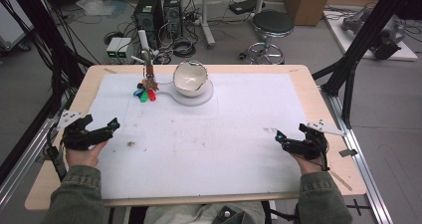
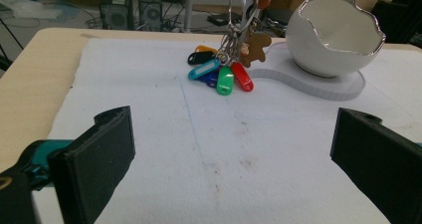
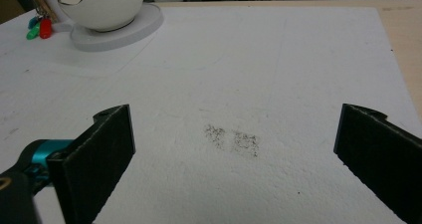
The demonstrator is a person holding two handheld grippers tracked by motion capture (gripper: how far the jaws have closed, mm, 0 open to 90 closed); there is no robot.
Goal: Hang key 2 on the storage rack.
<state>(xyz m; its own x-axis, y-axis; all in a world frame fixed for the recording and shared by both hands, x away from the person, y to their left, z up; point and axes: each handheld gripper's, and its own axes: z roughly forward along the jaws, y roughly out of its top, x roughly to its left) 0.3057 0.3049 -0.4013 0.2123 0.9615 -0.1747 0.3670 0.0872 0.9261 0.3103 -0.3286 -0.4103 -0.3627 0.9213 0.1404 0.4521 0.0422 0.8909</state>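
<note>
- The left claw (image 1: 102, 130) is held low over the left edge of the white mat (image 1: 224, 134), gripped by the person's left hand (image 1: 82, 154); its jaws are seen spread wide with nothing between them.
- The right claw (image 1: 288, 142) is held near the right edge of the mat, in the person's right hand (image 1: 308, 162); its jaws are likewise spread wide and empty.
- Both claws are kept well apart from each other, one at each side of the table (image 1: 318, 84).
- A bunch of keys (image 2: 221, 72) with coloured tags is seen at the far side of the mat, hung from a small stand (image 1: 146, 59); the blue, green and red tags are splayed out, with their tips resting on the mat.
- A brown tag (image 2: 255, 47) is found among the bunch, just beside the ring.
- A white bowl (image 2: 333, 32) with a jagged silver rim, shaped like a cracked eggshell, is set on a white base (image 2: 343, 84) just to the right of the keys.
- The keys and the bowl are located well away from both claws, towards the far middle of the table.
- A dark smudge (image 3: 234, 139) is marked on the mat between the jaws in the right gripper view.
</note>
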